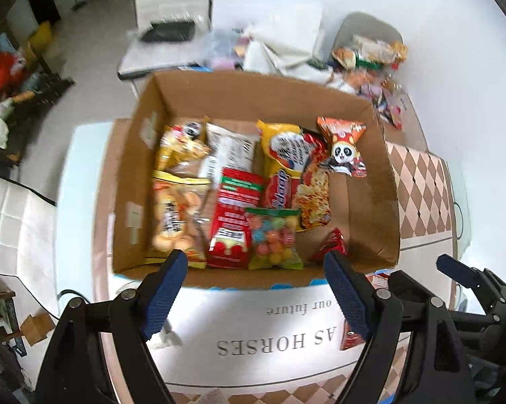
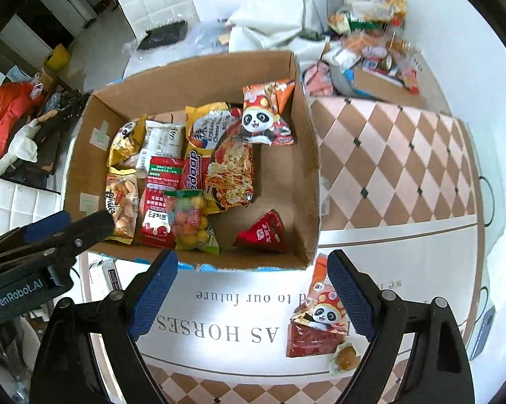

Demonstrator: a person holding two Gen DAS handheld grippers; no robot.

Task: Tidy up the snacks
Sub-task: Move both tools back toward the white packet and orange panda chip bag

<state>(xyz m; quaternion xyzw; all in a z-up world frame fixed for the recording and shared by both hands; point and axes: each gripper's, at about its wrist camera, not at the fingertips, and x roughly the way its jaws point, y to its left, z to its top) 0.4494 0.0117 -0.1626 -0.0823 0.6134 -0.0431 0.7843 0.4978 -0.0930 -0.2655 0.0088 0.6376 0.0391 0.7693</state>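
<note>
A cardboard box [image 1: 381,181] [image 2: 308,168] stands open on the table, its left and middle packed with snack packets. Among them are a panda packet [image 1: 344,148] [image 2: 266,118], a noodle packet [image 2: 232,175], a bag of coloured candy balls [image 1: 273,239] [image 2: 189,222] and a red triangular packet [image 1: 330,245] [image 2: 263,234]. Above the box's near wall my left gripper [image 1: 255,269] [image 2: 84,224] is open, nothing between its pads. To its right my right gripper [image 2: 252,262] [image 1: 421,276] is also open and empty. A second panda packet [image 2: 317,326] lies outside the box, beside its right finger.
A small yellow wrapped sweet [image 2: 345,358] lies near the loose panda packet, on a white mat with lettering [image 2: 236,320]. At the back right a smaller box [image 2: 387,87] overflows with mixed snacks [image 1: 371,60]. Checkered tablecloth [image 2: 404,168] shows to the right; white chairs stand behind and left.
</note>
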